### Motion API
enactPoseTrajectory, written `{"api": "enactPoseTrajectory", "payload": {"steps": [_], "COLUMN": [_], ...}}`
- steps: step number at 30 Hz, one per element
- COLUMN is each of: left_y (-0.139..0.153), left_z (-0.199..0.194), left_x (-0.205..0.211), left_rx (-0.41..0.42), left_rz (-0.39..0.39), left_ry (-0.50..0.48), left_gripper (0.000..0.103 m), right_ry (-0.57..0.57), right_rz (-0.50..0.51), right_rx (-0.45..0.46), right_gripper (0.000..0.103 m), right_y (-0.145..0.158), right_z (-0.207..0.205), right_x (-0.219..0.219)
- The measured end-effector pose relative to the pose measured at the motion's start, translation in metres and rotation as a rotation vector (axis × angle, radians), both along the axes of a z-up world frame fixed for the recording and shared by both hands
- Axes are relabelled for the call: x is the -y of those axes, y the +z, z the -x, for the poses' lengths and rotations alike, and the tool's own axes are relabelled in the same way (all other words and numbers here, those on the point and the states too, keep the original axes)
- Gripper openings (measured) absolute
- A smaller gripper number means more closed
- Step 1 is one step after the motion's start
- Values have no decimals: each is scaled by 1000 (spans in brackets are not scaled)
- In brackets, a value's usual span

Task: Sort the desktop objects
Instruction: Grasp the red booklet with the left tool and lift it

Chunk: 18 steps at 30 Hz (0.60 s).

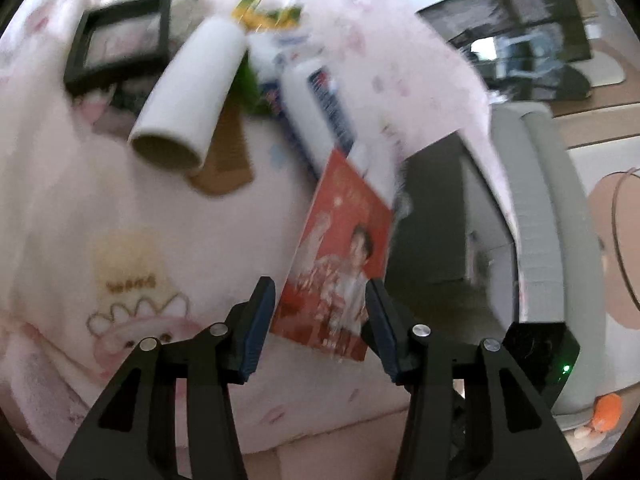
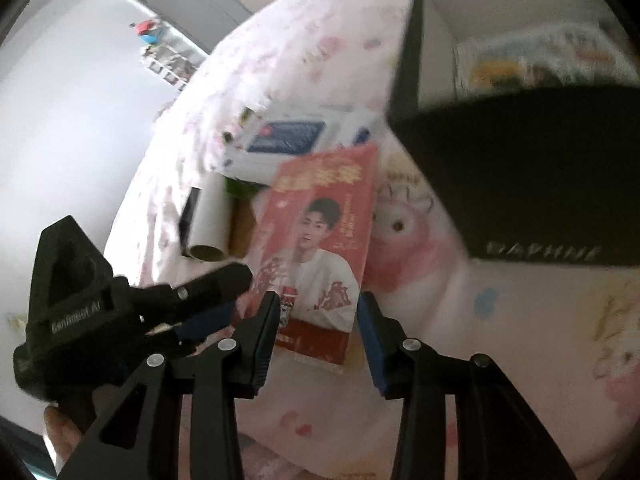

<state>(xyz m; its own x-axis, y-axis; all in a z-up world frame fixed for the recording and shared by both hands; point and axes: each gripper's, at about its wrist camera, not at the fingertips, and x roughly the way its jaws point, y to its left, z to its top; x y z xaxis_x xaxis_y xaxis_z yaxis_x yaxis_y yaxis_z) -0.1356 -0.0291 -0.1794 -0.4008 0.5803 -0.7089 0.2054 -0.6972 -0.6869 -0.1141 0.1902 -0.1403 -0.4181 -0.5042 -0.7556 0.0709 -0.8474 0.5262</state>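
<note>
A red card with a person's picture lies on the pink patterned cloth. My left gripper is open, its fingers either side of the card's near end. My right gripper is open too, over the same red card. Beyond the card lie a white tube, a white and blue box, a brown comb and a black frame. The tube and the box also show in the right wrist view. The left gripper's body appears at lower left there.
A black open box marked DAPHNE stands at the right, with a colourful pack inside. A grey chair back and a dark monitor are beyond the table edge. Green and yellow packaging lies at the back.
</note>
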Motion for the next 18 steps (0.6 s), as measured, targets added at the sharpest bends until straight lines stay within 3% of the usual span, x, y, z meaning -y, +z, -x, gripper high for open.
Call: {"api": "enactPoseTrajectory", "payload": {"steps": [2, 8, 13, 15, 18], "left_y": [-3, -23, -14, -7, -7], "left_z": [2, 10, 4, -3, -14], "left_x": [0, -7, -25, -25, -17], "left_rx": [12, 101, 74, 62, 102], "left_rz": [58, 66, 124, 179, 141], "left_ry": [20, -7, -104, -111, -120], "left_gripper": [47, 47, 18, 15, 15], "right_ry": [-31, -39, -38, -20, -1], "right_rz": [-20, -108, -89, -39, -16], "right_rx": [-23, 52, 91, 89, 55], "right_gripper": [37, 37, 38, 41, 41], "right_y": [3, -25, -38, -29, -14], "right_z": [-2, -2, -7, -13, -22], "right_x": [-6, -4, -16, -21, -25]}}
